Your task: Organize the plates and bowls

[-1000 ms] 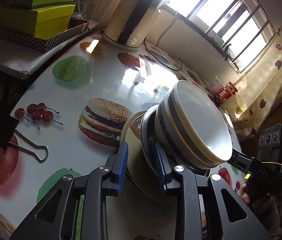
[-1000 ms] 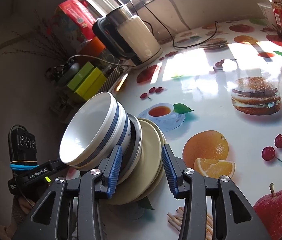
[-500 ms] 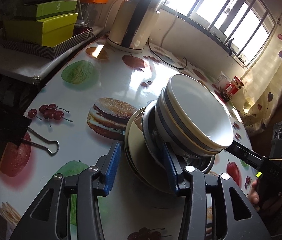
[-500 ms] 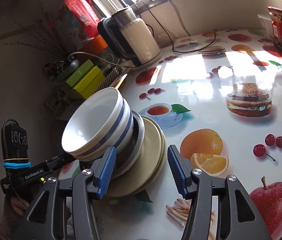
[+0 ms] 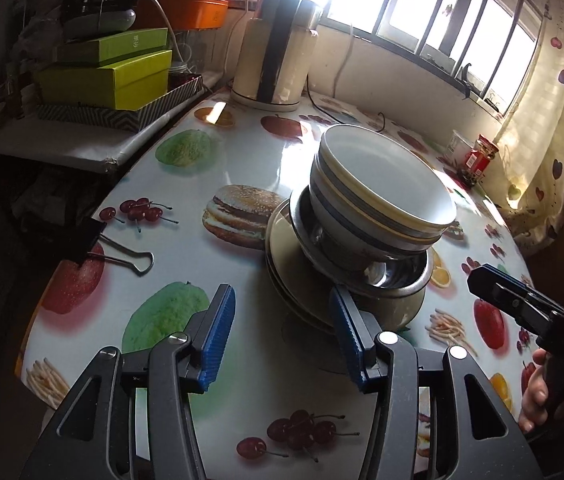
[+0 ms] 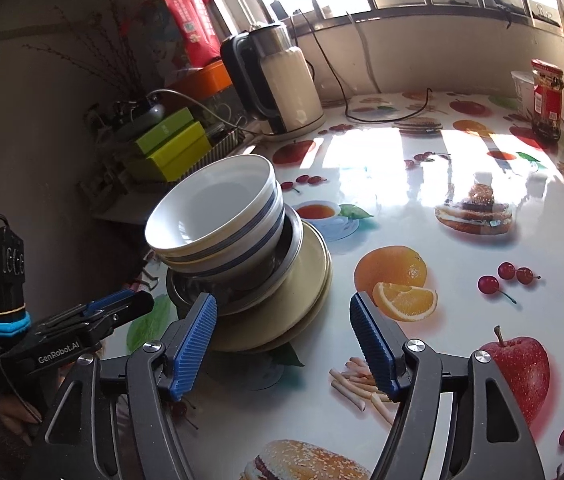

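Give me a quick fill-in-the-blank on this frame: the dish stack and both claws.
1. The striped bowls sit inside a ____ bowl made of shiny steel.
2. Under that, the beige plates rest on the ____.
3. The left claw is ____, with nothing pressed between its blue pads.
4. The right claw is ____ too, pads clear of the plates.

Missing words: metal; table; open; open

Our left gripper [image 5: 282, 328] and right gripper [image 6: 284, 344], jaws just opening, empty, flanking the stacked striped white bowls [image 5: 378, 196]
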